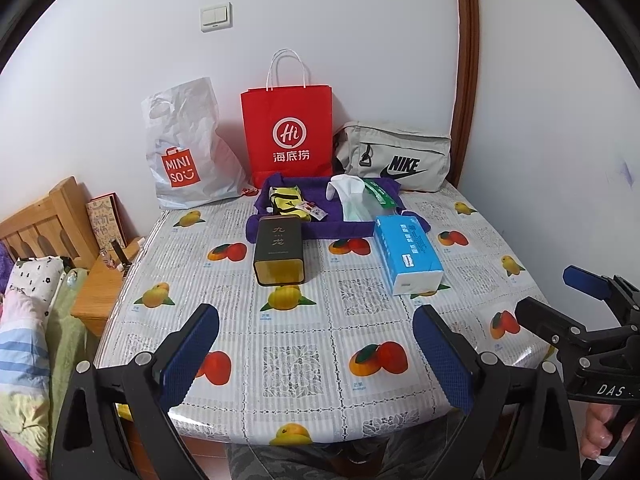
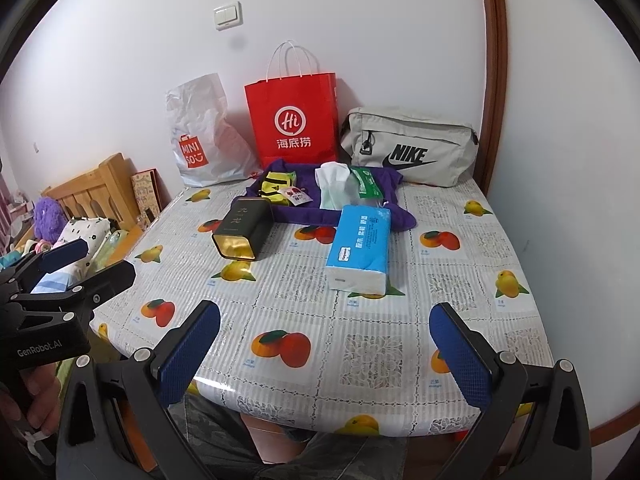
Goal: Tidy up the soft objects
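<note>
A purple cloth [image 1: 320,229] [image 2: 304,216] lies at the back of the table. On it lie a yellow and black pouch [image 1: 285,200] [image 2: 276,184], a white and pale green soft item [image 1: 348,196] [image 2: 334,186] and a green packet [image 1: 378,194] [image 2: 366,182]. A blue tissue pack [image 1: 408,256] [image 2: 360,248] lies in front of it, next to a dark tin box [image 1: 279,250] [image 2: 242,232]. My left gripper [image 1: 316,360] is open and empty over the near table edge. My right gripper [image 2: 326,360] is open and empty beside it.
A white Miniso bag [image 1: 188,148] [image 2: 204,136], a red paper bag [image 1: 288,132] [image 2: 294,120] and a grey Nike bag [image 1: 394,156] [image 2: 412,148] stand against the back wall. A fruit-print cloth covers the table [image 1: 304,360] [image 2: 360,344]. A bed with a wooden headboard [image 1: 44,220] is at the left.
</note>
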The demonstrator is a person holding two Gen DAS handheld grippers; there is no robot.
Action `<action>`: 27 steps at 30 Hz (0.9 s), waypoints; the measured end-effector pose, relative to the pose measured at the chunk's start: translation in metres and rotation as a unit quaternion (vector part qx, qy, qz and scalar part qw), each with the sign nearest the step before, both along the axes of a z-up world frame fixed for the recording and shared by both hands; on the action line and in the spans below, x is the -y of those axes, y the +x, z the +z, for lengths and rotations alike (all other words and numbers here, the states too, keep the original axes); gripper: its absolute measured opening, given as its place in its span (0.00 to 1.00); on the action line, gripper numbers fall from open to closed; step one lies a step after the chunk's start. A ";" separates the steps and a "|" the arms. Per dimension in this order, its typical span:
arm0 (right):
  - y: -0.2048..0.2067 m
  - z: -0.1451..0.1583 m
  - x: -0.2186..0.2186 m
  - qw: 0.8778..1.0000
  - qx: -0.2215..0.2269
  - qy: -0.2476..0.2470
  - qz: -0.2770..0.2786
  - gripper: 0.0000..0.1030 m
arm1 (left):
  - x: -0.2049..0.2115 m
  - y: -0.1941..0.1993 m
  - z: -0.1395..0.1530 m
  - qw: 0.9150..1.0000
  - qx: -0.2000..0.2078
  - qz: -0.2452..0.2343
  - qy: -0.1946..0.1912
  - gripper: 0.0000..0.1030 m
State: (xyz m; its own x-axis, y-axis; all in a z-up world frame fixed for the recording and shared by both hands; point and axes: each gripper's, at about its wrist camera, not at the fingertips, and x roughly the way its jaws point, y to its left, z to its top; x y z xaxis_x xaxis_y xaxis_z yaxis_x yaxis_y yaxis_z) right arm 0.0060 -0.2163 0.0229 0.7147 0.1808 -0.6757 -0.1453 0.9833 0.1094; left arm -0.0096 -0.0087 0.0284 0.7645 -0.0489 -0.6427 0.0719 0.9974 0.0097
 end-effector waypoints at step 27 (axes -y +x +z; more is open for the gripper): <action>-0.001 -0.001 -0.002 1.000 0.000 0.001 0.002 1.00 | -0.001 0.000 0.000 1.000 0.001 0.000 0.001 0.95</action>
State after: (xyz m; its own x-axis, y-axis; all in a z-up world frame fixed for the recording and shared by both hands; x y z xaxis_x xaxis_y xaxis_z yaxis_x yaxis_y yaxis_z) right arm 0.0049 -0.2141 0.0219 0.7136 0.1861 -0.6754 -0.1498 0.9823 0.1124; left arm -0.0101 -0.0081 0.0282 0.7664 -0.0473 -0.6406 0.0722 0.9973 0.0127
